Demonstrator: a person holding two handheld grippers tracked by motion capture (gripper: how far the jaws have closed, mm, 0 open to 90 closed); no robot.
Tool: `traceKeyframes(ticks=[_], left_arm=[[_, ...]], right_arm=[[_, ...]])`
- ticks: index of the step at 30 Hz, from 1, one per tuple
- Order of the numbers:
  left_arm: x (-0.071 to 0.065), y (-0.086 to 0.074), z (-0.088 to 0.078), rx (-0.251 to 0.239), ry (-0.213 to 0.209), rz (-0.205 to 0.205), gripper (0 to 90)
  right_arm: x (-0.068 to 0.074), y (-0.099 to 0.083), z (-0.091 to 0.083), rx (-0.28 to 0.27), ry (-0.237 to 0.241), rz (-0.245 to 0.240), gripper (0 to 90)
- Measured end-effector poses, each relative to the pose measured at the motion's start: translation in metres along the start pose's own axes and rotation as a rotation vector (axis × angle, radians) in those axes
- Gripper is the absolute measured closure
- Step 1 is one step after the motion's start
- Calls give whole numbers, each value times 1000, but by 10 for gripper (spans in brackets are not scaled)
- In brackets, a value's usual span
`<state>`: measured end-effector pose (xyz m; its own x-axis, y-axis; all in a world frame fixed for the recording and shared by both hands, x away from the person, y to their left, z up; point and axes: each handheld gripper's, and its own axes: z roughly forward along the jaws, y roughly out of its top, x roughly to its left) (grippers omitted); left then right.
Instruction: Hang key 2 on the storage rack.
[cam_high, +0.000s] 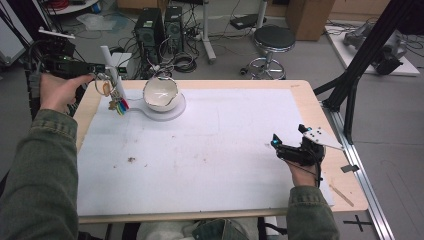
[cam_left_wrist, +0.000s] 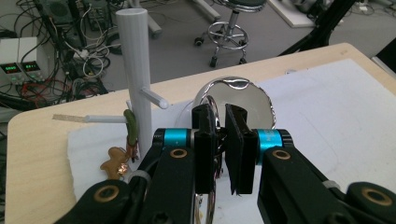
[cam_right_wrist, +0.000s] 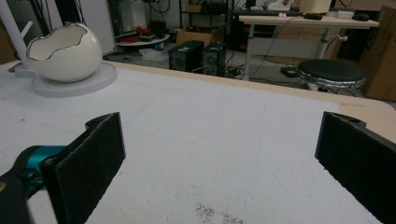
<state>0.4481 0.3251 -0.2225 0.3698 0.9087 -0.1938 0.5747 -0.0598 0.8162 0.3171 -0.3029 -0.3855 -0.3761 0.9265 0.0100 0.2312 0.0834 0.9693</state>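
Cables, computer towers (cam_high: 159, 27) and a round stool (cam_high: 272, 40) crowd the floor behind the surface (cam_high: 200, 150), which is covered by a white mat. At its far left corner stands a white peg stand (cam_left_wrist: 137, 88) with a gingerbread-figure charm (cam_left_wrist: 113, 163) hanging at its foot, just beside an egg-shaped white bowl (cam_high: 160, 93) on a round base. The left gripper (cam_left_wrist: 220, 140) is clamped on a metal key ring (cam_left_wrist: 211, 154) (pinched between its pads), close to the stand. The right gripper (cam_right_wrist: 219, 158) rests with jaws wide apart, well away at the near right
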Motion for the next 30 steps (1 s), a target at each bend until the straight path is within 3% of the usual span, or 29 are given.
traceKeyframes(ticks=[5, 18, 30], left_arm=[[5, 0, 7, -12, -2, -18, 821], [17, 2, 21, -5, 9, 2, 821], [36, 2, 25, -10, 27, -31, 821]], right_arm=[[0, 0, 0, 0, 0, -3, 4], [0, -1, -3, 6, -10, -4, 5], [-3, -3, -11, 3, -33, 0, 5]])
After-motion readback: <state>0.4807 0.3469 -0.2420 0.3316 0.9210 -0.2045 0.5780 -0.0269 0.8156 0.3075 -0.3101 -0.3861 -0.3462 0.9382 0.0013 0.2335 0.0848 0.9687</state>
